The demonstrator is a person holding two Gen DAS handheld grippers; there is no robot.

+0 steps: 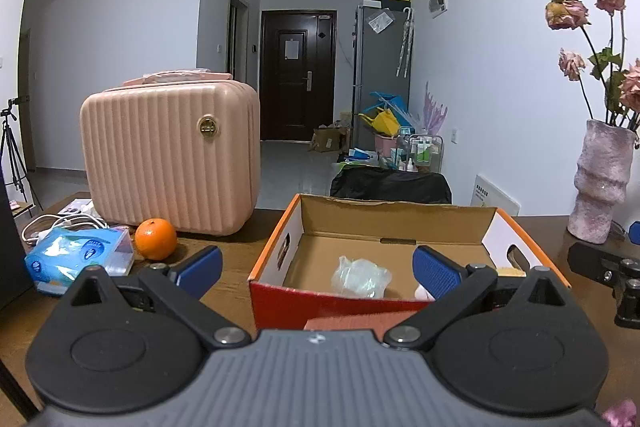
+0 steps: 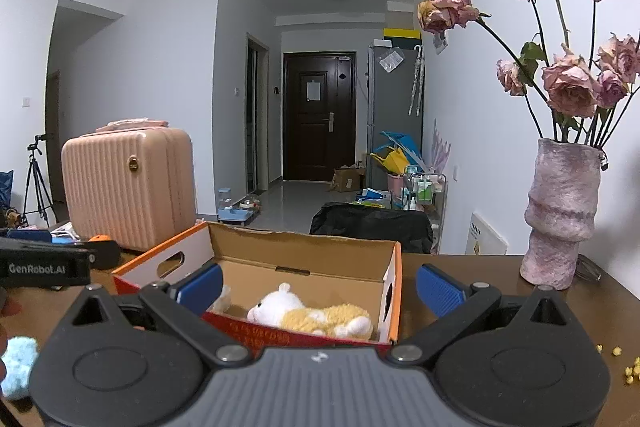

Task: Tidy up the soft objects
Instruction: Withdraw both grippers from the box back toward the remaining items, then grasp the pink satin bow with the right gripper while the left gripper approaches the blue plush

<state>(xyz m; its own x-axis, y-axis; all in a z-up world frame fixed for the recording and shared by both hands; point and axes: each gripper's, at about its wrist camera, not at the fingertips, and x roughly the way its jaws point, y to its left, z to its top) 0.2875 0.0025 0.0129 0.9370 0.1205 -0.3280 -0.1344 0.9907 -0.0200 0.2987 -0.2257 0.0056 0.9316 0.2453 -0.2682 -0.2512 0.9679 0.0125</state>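
Currently we hold both the left tongs [image 1: 316, 267] and right tongs [image 2: 319, 285] spread and empty before the cardboard box [image 2: 394, 267], where the plush toy [image 2: 312, 315] already lies, so reaching for the blue fluffy item [image 2: 18, 365] at lower left risks nudging the box.
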